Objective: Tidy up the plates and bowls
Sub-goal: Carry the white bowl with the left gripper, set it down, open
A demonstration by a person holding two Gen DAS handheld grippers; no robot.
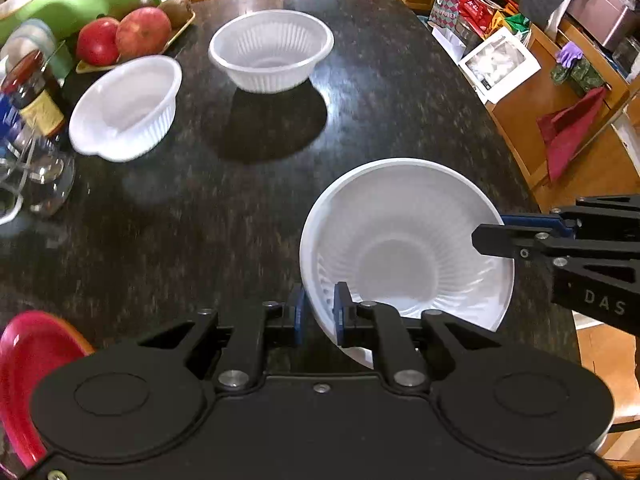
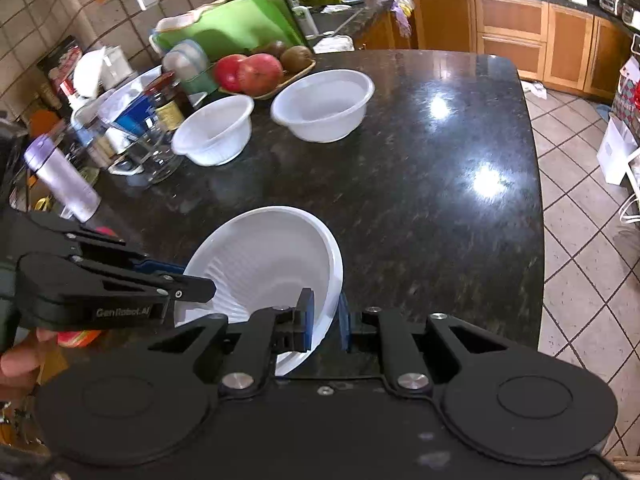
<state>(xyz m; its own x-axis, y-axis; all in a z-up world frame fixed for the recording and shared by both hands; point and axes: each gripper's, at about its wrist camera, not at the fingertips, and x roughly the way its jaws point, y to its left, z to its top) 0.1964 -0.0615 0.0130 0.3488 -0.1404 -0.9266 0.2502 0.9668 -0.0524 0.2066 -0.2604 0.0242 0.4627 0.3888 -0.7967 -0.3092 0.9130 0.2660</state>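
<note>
A white bowl (image 1: 404, 240) is held tilted above the near part of the dark counter (image 1: 240, 208), gripped from two sides. The left gripper (image 1: 319, 312) is clamped on its near rim, one pad inside and one outside. The right gripper (image 2: 325, 318) pinches the opposite rim likewise. Two further white bowls (image 1: 272, 50) (image 1: 126, 108) stand apart beside a fruit tray (image 1: 132, 40). A red plate (image 1: 28, 360) lies at the near left edge.

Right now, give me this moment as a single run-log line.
left tool: shut on held bowl rim | right tool: shut on same rim | two white bowls: on counter, apart | red plate: near left
</note>
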